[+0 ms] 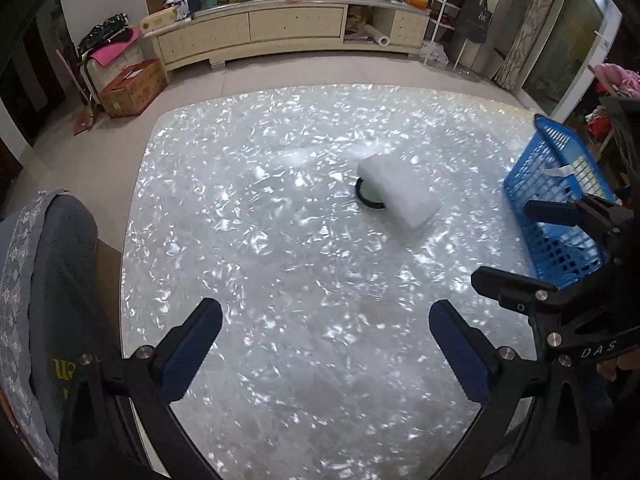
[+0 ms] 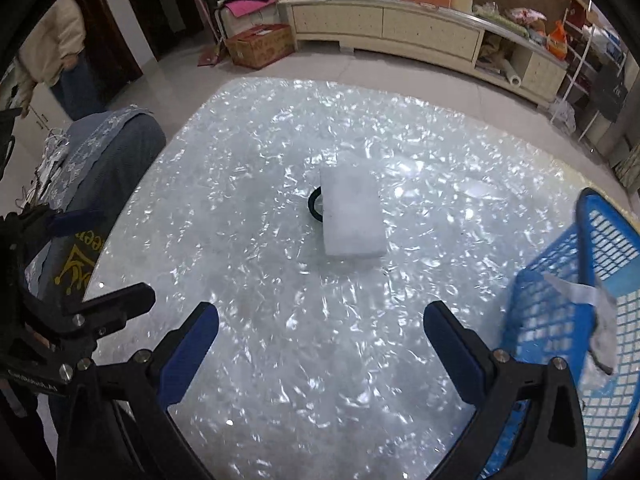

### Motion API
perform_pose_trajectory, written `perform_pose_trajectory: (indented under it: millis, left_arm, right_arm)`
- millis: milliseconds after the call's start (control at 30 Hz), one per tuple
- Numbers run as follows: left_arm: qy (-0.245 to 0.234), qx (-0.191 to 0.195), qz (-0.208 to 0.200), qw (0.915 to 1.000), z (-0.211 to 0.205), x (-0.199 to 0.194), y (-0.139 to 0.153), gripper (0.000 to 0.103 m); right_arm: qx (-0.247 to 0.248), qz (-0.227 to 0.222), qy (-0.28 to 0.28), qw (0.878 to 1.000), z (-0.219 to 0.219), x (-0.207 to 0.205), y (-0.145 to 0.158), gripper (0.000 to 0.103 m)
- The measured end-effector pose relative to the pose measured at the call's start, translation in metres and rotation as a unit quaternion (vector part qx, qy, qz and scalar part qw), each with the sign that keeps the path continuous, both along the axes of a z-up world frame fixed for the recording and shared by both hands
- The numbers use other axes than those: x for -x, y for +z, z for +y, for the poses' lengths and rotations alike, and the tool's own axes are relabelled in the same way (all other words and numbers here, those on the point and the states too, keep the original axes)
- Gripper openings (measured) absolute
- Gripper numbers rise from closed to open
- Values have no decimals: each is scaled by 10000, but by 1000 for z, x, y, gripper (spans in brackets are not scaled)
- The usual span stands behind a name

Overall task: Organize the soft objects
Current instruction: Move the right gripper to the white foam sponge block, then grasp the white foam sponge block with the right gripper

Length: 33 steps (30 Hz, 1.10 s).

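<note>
A white foam sponge block (image 1: 398, 192) (image 2: 352, 212) lies near the middle of the shiny pearl-patterned table (image 1: 240, 200) (image 2: 260, 140), partly covering a black ring (image 1: 366, 200) (image 2: 314, 206). A blue plastic basket (image 1: 560, 208) (image 2: 600, 280) stands at the table's right edge and holds a crumpled grey-white cloth (image 2: 596, 328). My left gripper (image 1: 326, 344) (image 2: 104, 256) is open over the near table edge with nothing in it. Beside the basket, my right gripper (image 2: 320, 344) (image 1: 520, 246) is also open, with nothing between its fingers. Both are well short of the sponge.
A chair with a grey patterned cover (image 1: 52, 280) (image 2: 108, 152) stands at the table's left side. A person (image 2: 52, 52) stands at the far left. Beyond the table are tiled floor, a cardboard box (image 1: 132, 86) and a long cluttered cabinet (image 1: 280, 28).
</note>
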<state>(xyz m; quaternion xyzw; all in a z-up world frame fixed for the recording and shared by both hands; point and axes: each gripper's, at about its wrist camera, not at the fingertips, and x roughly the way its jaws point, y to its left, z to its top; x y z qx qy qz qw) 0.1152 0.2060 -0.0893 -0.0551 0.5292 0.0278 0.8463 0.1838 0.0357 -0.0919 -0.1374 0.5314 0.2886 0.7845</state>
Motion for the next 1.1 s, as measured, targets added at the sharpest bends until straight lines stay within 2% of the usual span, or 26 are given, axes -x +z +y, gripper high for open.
perform_pose_trajectory:
  millis: [400, 833, 1000, 1100]
  left_arm:
    - [-265, 195, 173, 9993, 16, -42, -43, 103]
    - [-610, -19, 178, 9980, 20, -73, -74, 103]
    - [-677, 141, 221, 9974, 22, -79, -83, 103]
    - [-621, 184, 189, 9977, 24, -83, -84, 103]
  right_arm:
    - [190, 325, -322, 9988, 22, -40, -49, 103]
    - [515, 371, -596, 9962, 36, -74, -86, 102]
    - [612, 411, -613, 9954, 46, -79, -97, 85]
    - [621, 356, -595, 9957, 58, -81, -100, 71]
